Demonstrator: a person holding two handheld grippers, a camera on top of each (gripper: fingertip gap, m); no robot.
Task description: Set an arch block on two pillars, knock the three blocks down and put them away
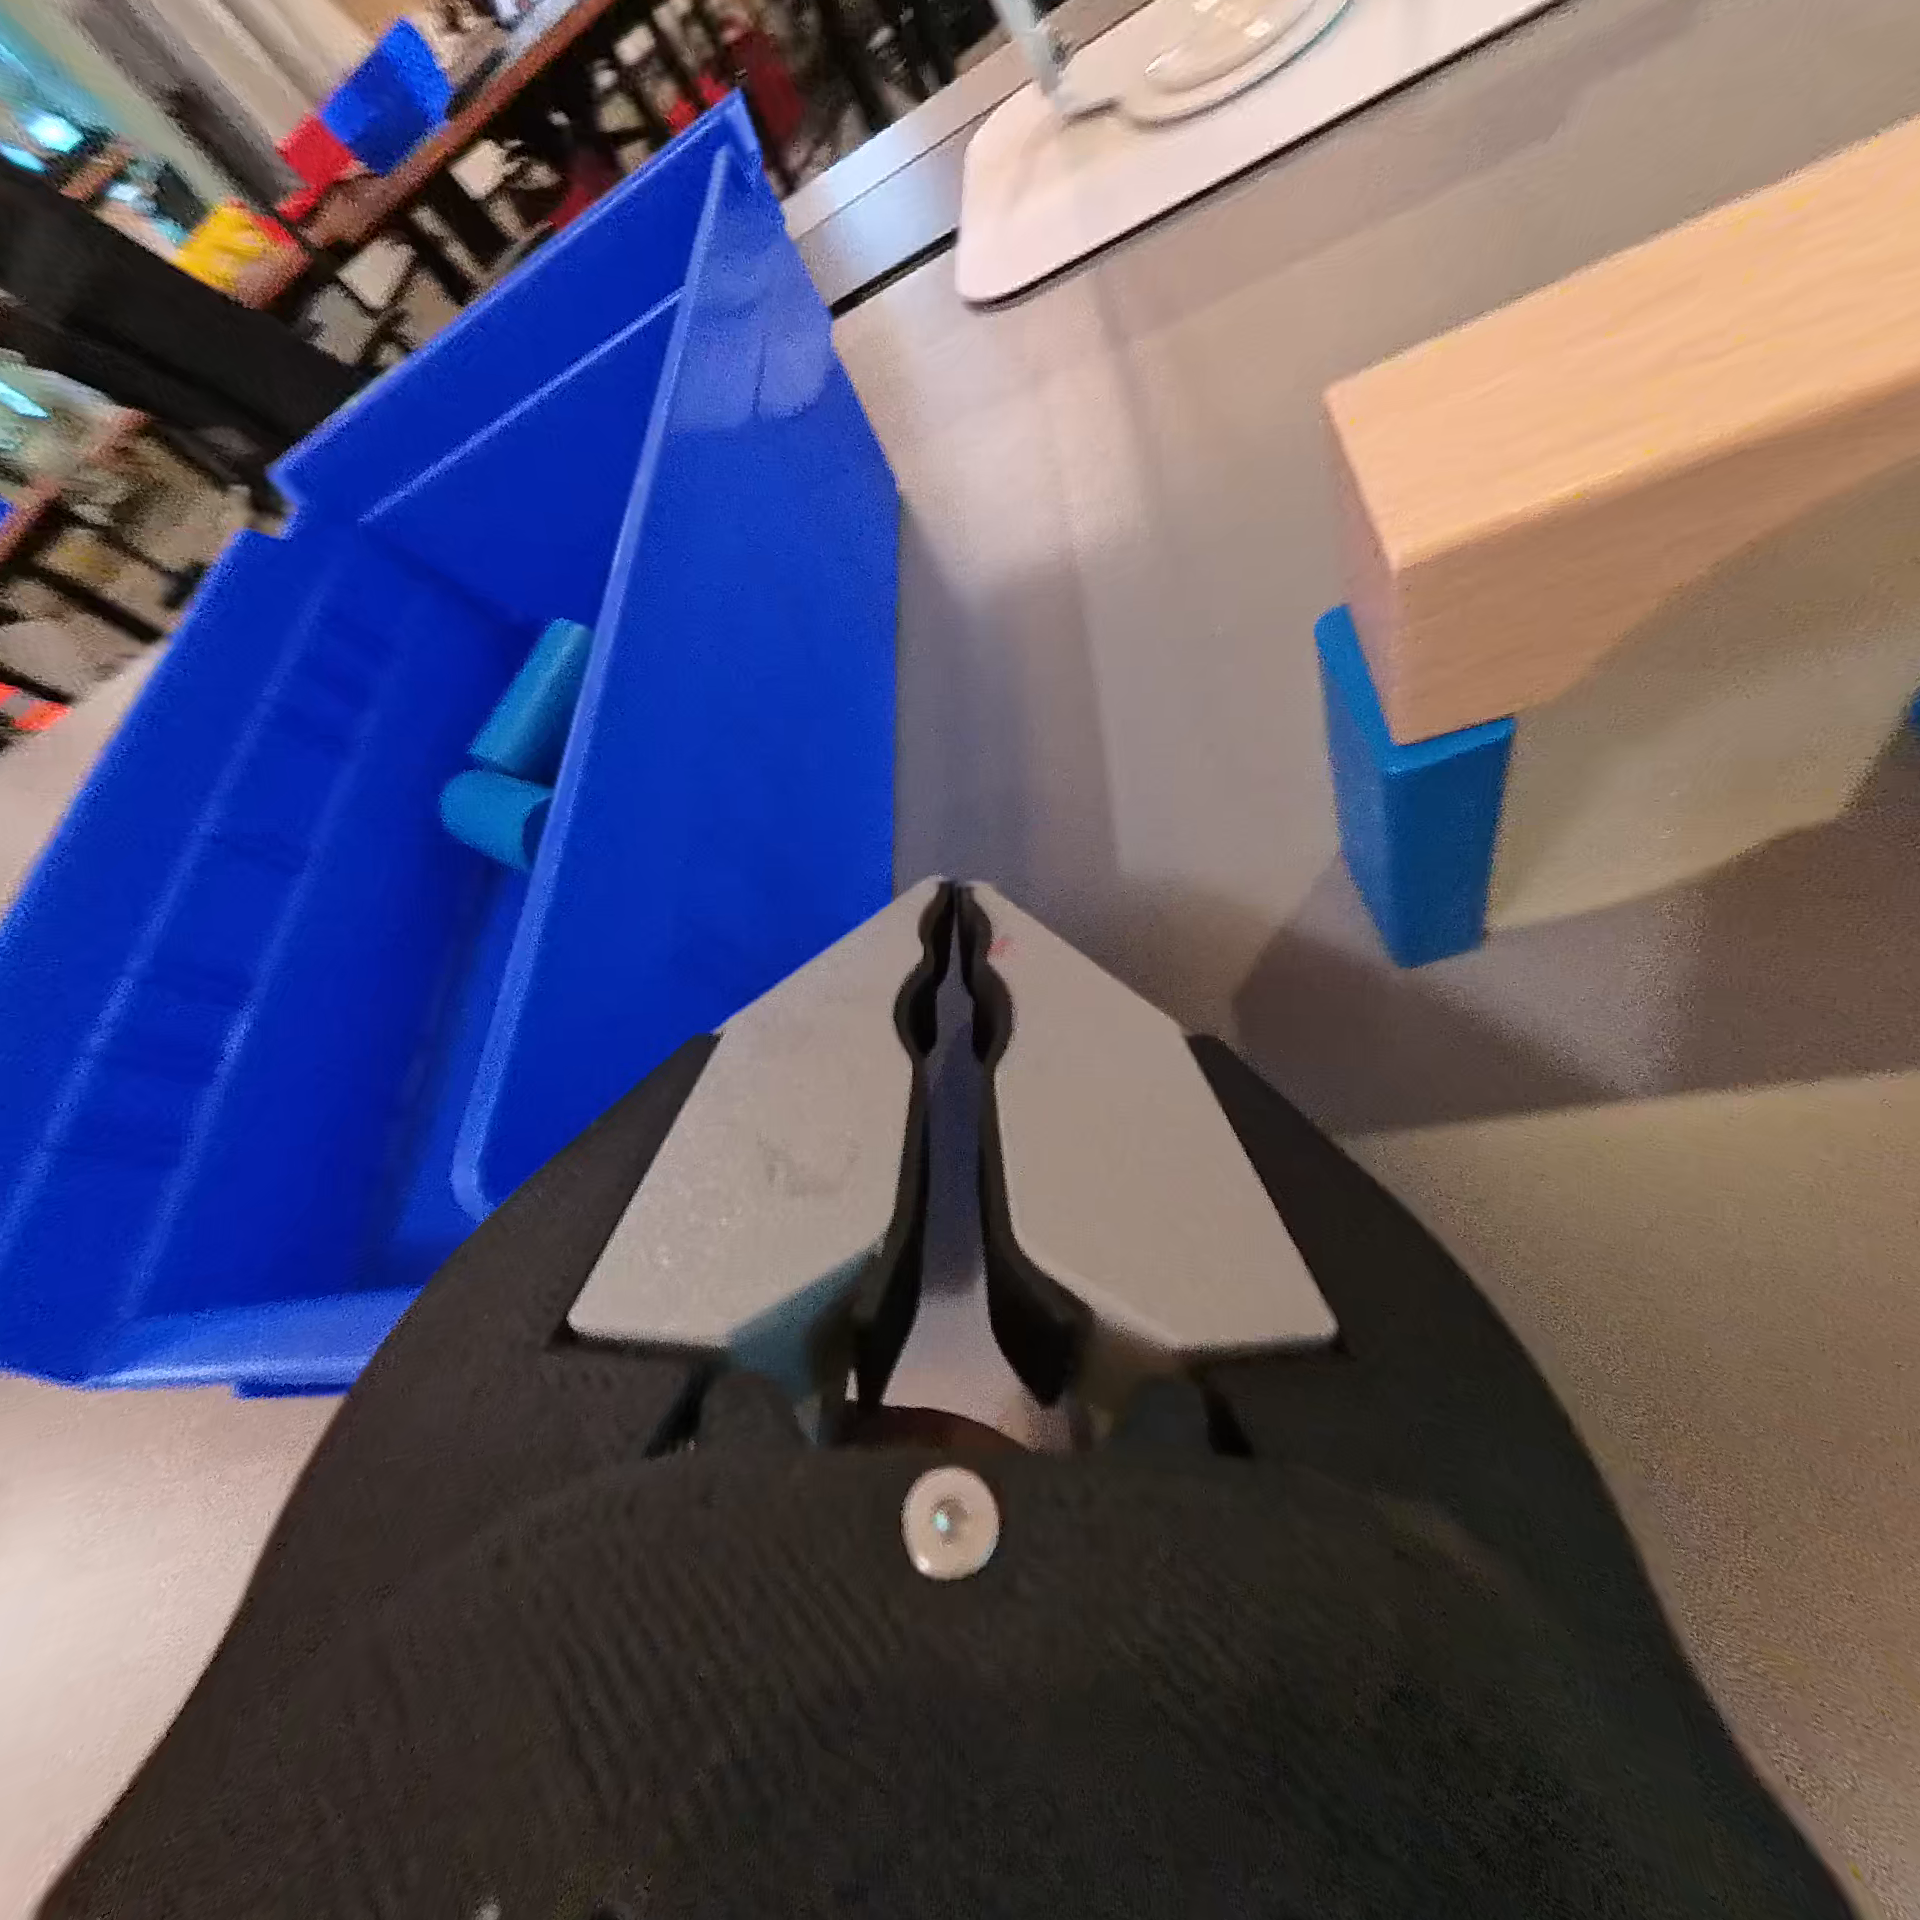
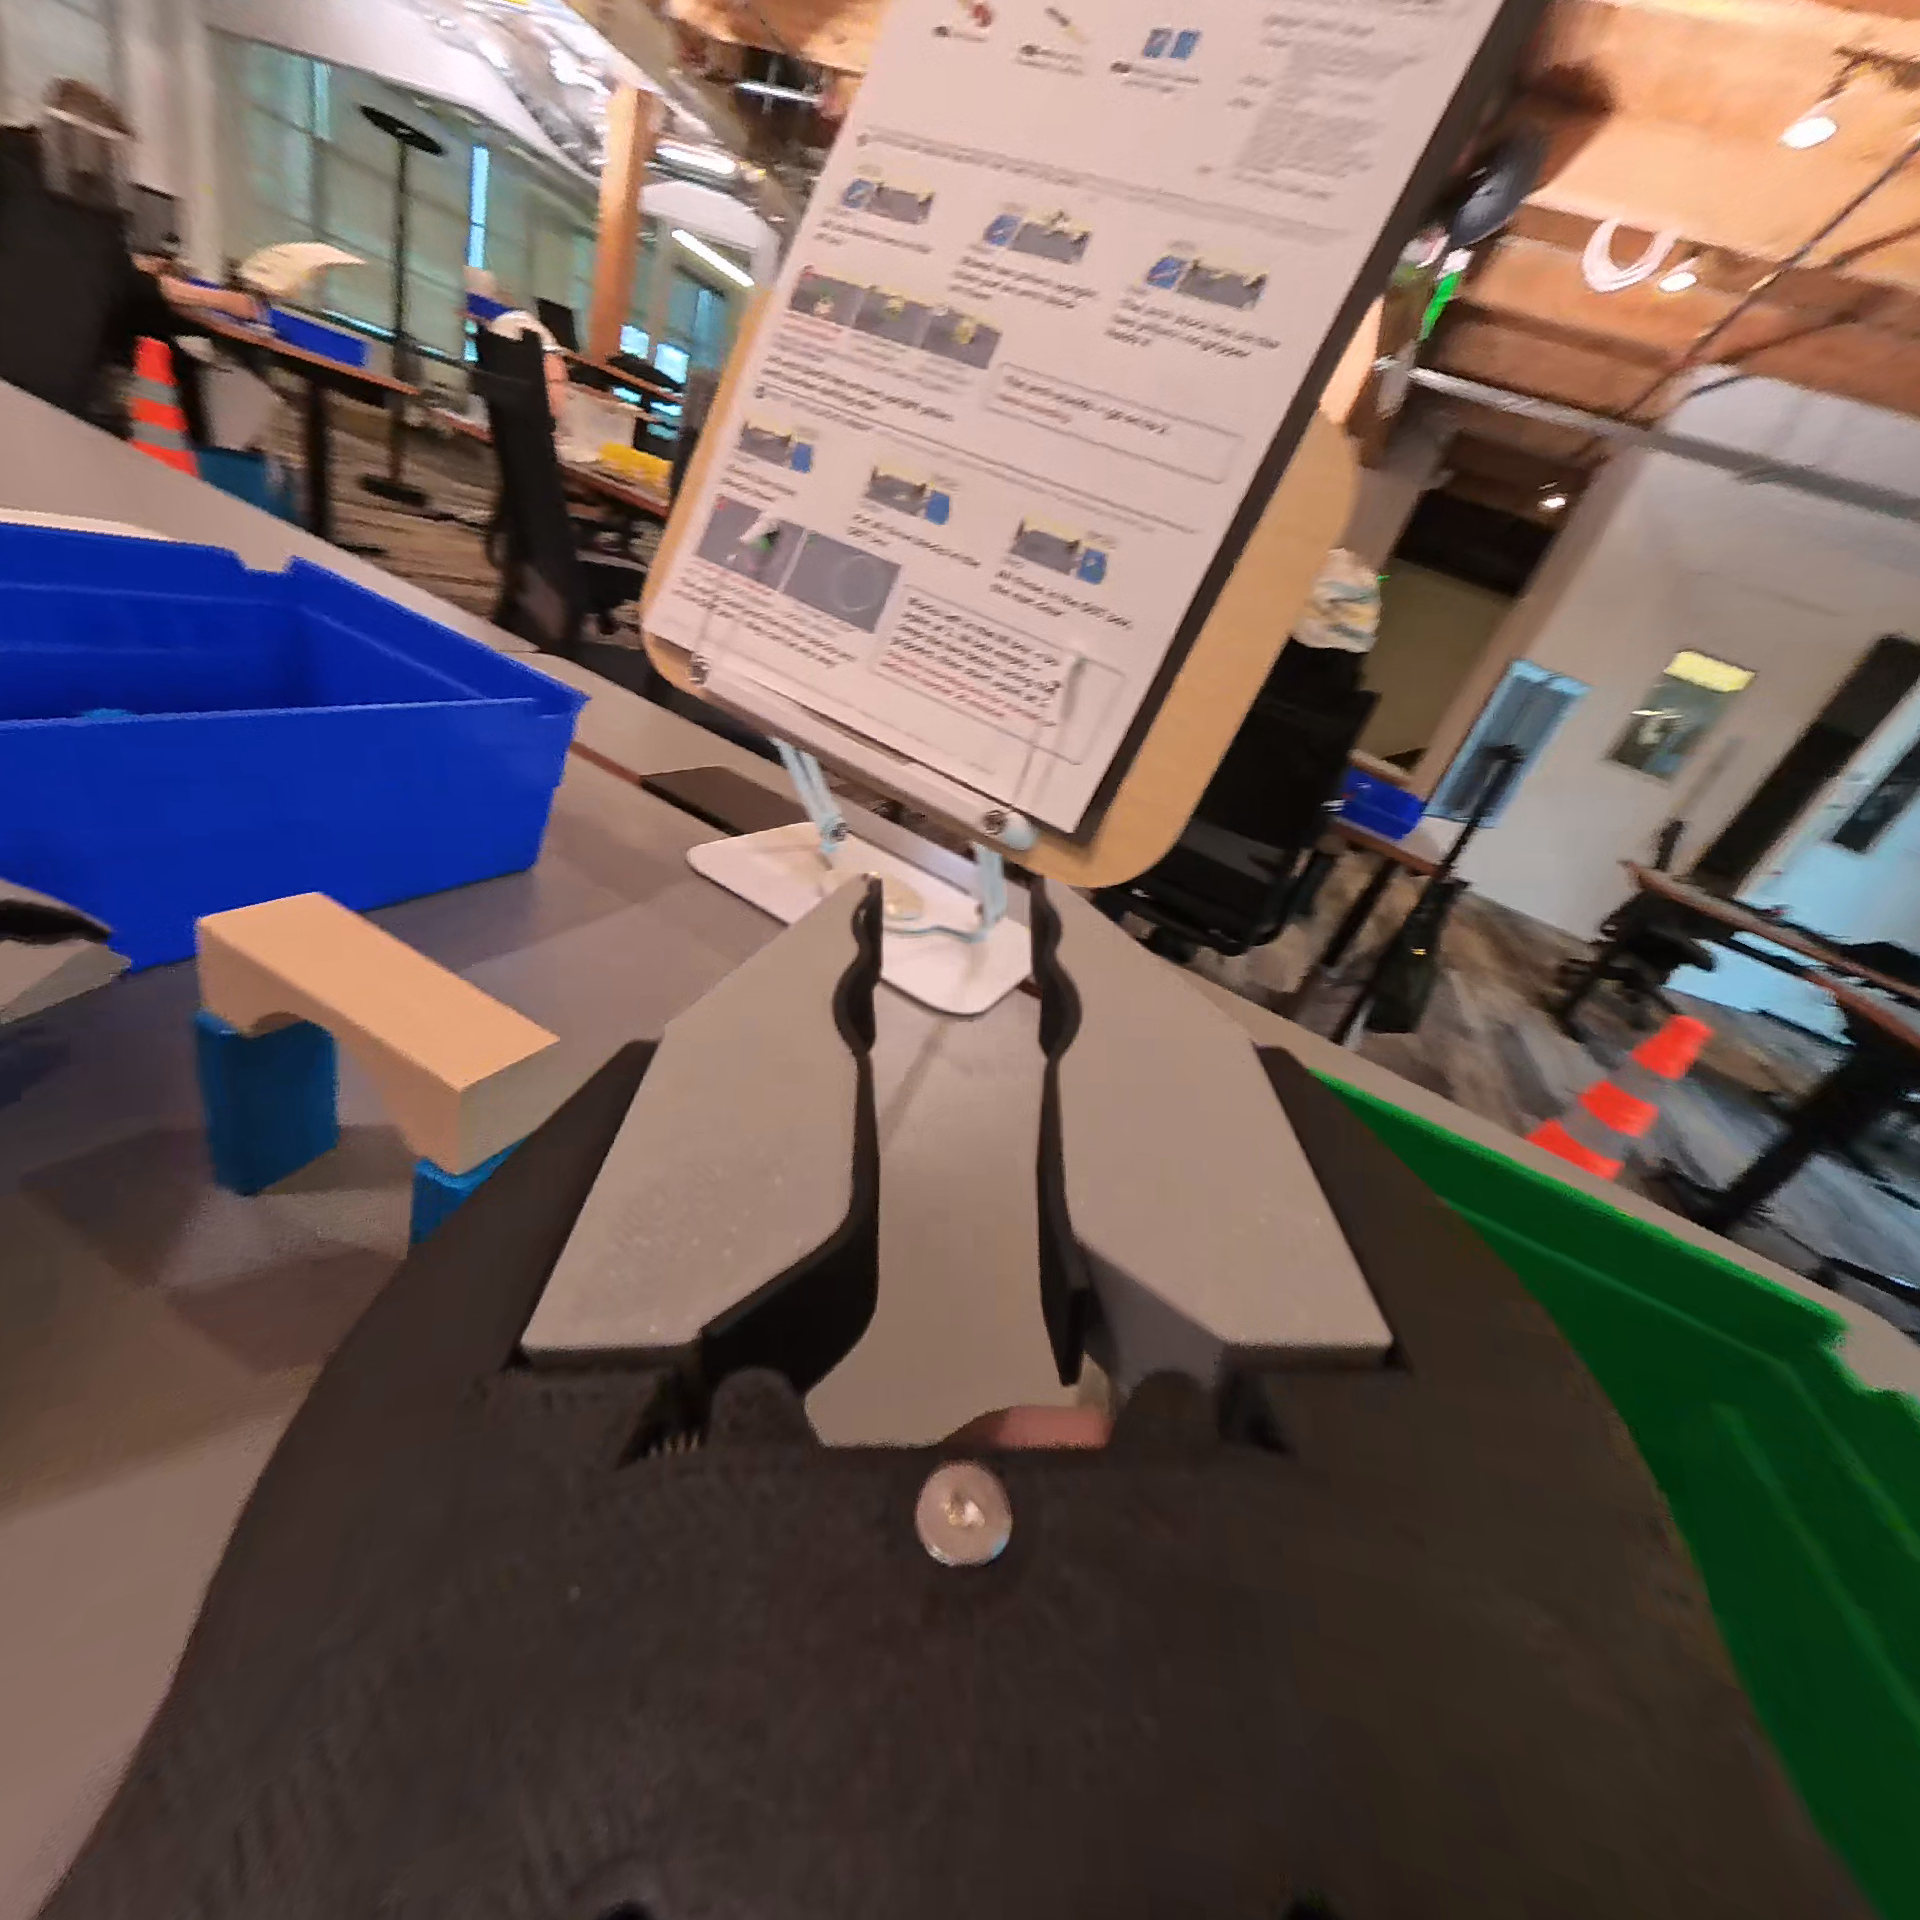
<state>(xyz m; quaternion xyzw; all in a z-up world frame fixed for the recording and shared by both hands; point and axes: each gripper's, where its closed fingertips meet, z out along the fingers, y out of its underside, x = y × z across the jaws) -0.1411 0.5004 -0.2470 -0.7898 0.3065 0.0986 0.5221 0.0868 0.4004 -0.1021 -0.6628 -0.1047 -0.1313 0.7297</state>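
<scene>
The left gripper [image 1: 951,894] has its tips pressed together and holds nothing; it hangs over the grey surface [image 1: 1091,582] between the blue bin [image 1: 727,675] on its left and the standing arch ahead to its right. The right gripper [image 2: 951,914] is parted to a narrow gap, also empty, and points past the arch toward a document stand [image 2: 1039,416].

The wooden arch block [image 2: 384,997] rests on two blue pillars [image 2: 265,1101], one under each end (the nearer pillar [image 2: 452,1190] is mostly hidden behind the right gripper's body); the build looks complete, so the knock-down seems next. The blocks look rigid, light and smooth-faced, likely to slide or tumble at a light push; a sideways nudge on the arch's flat end [image 1: 1621,540] should topple all three. For putting away, each block's flat parallel sides offer the surest hold.

Two blue cylinders [image 1: 509,748] already lie in the blue bin; a green bin [image 2: 1714,1455] sits at the right. The stand's white base [image 2: 935,935] lies beyond the arch, where tumbling blocks could reach it.
</scene>
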